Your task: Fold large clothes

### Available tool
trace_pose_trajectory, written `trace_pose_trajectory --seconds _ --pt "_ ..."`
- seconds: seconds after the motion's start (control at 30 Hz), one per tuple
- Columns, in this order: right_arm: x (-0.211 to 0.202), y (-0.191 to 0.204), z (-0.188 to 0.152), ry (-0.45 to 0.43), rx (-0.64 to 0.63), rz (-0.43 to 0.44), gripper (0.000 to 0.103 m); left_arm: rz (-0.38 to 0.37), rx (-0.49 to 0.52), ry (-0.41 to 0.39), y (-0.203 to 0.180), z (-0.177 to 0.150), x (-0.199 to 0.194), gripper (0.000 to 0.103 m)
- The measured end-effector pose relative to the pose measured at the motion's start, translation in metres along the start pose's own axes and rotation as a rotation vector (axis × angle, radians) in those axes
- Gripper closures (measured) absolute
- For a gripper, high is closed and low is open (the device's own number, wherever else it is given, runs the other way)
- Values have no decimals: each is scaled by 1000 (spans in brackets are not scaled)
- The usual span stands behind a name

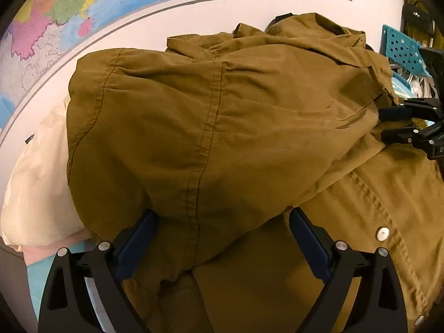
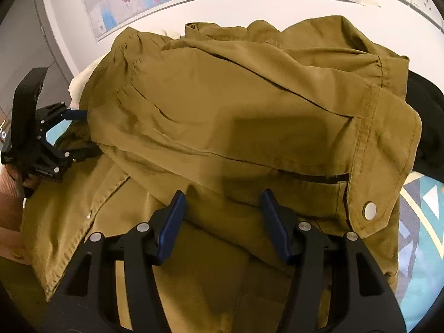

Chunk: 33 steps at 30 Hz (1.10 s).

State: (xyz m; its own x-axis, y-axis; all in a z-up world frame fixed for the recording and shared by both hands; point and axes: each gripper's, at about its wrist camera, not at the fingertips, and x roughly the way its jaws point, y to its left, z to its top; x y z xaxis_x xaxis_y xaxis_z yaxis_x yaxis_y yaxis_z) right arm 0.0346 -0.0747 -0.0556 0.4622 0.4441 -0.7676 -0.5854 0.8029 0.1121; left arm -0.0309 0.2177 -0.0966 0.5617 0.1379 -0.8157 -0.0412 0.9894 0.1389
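The heaped olive jacket [image 1: 222, 127] fills the room ahead of both claws, its folds between their fingers.

The olive-brown jacket [image 1: 222, 127] is matt woven cloth, creased, with shiny metal snaps [image 2: 370, 209]. Each hand-held gripper [image 2: 222, 222] is matt black plastic with smooth blue pads [image 2: 172, 222].

The jacket [image 1: 222, 127] lies bunched, its top layer folded over a lower layer that carries a button [image 1: 383, 233]. The left gripper [image 1: 222, 238] sits at the jacket's near edge, with the right gripper [image 1: 388, 125] at the jacket's right side. A pillow [image 1: 41, 180] lies left of the jacket. A map [image 1: 69, 8] hangs on the wall behind it.
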Motion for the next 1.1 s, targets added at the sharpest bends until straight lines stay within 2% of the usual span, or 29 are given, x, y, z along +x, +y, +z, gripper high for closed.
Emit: trace_pose_trajectory --seconds 0.17,0.3,0.4,0.43,0.5,0.67,0.8,0.83,0.9,1.1 --pt "-35 -2 -14 -66 43 70 45 -47 -44 -73 5 -15 -30 13" --pt "-58 11 -32 -77 46 131 45 -142 -92 -90 11 -36 -50 13" --pt "-54 20 -48 -23 21 98 45 -140 -74 -53 7 -52 -46 13" --pt "-47 21 -55 13 14 70 46 -131 -67 -21 6 -59 -42 13" --pt "-42 21 -62 14 18 57 47 -120 -70 40 6 -70 -32 13" --pt "-51 28 -66 -8 38 18 47 -139 -98 26 7 -81 -42 13" --pt "-71 46 -71 -78 20 105 44 -208 -131 -23 17 -96 -63 13" --pt "-75 51 -74 -82 11 125 41 -223 -141 -34 19 -100 -68 13" --pt "-75 59 -78 -72 -2 140 40 -244 -171 -50 27 -112 -79 13" --pt "-58 65 -98 2 19 134 41 -244 -198 -59 37 -134 -94 17"
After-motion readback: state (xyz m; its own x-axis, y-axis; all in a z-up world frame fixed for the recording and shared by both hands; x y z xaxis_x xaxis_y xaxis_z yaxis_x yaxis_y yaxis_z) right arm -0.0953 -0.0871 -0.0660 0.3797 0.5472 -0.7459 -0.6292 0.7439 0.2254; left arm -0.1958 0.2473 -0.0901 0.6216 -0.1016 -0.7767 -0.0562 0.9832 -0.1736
